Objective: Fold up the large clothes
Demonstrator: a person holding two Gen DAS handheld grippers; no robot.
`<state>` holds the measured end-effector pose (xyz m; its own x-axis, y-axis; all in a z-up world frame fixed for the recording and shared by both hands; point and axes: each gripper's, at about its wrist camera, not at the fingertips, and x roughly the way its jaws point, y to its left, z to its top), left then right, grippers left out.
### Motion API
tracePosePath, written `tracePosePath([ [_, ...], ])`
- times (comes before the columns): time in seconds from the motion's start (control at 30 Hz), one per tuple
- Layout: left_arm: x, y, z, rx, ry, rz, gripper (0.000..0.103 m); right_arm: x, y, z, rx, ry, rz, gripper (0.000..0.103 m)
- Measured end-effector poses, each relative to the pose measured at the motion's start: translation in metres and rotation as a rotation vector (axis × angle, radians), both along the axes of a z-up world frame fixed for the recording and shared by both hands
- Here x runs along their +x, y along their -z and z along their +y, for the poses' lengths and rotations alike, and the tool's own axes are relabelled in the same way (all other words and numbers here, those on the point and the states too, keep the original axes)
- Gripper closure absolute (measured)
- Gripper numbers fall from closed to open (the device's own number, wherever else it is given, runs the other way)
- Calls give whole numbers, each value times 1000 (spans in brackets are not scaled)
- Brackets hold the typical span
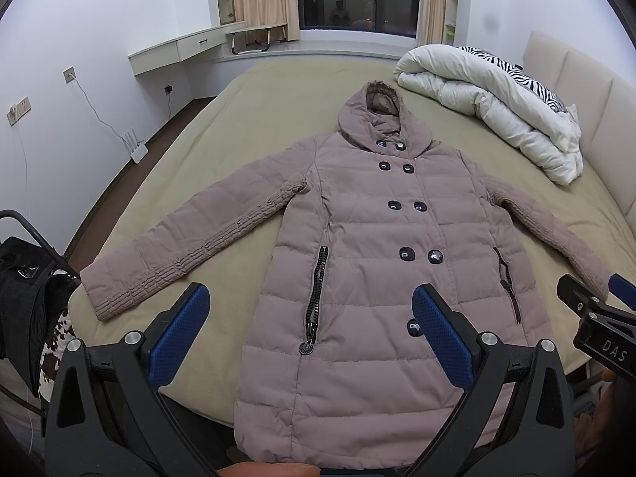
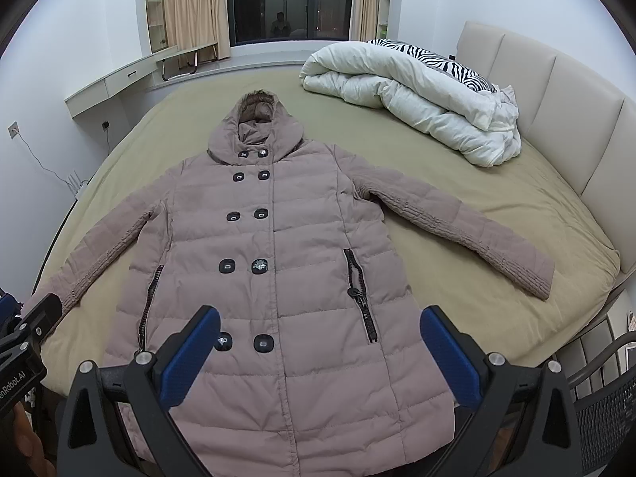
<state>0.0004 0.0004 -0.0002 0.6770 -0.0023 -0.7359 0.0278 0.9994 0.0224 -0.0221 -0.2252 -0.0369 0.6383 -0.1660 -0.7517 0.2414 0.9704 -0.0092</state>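
A mauve hooded puffer coat point(image 1: 373, 238) lies face up and spread flat on the bed, hood far, hem near, both sleeves out to the sides. It also shows in the right wrist view point(image 2: 278, 262). My left gripper point(image 1: 310, 314) is open and empty, hovering above the coat's lower left part. My right gripper point(image 2: 320, 336) is open and empty, above the coat's lower right part. The right gripper also shows at the right edge of the left wrist view point(image 1: 596, 310), and the left gripper shows at the left edge of the right wrist view point(image 2: 24, 326).
The bed point(image 1: 254, 127) has an olive sheet. A bundled white duvet point(image 1: 493, 103) with a zebra pillow point(image 2: 437, 59) lies at the far right by the beige headboard point(image 2: 556, 91). A bag on a rack point(image 1: 28, 286) stands at the left. A black mesh basket point(image 2: 604, 401) is at the right.
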Motion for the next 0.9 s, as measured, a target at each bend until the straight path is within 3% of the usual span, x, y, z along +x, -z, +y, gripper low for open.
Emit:
tracePosePath([
  [0.9, 1, 0, 0, -2, 0, 4, 0, -1, 6, 1, -1, 0, 6, 0],
])
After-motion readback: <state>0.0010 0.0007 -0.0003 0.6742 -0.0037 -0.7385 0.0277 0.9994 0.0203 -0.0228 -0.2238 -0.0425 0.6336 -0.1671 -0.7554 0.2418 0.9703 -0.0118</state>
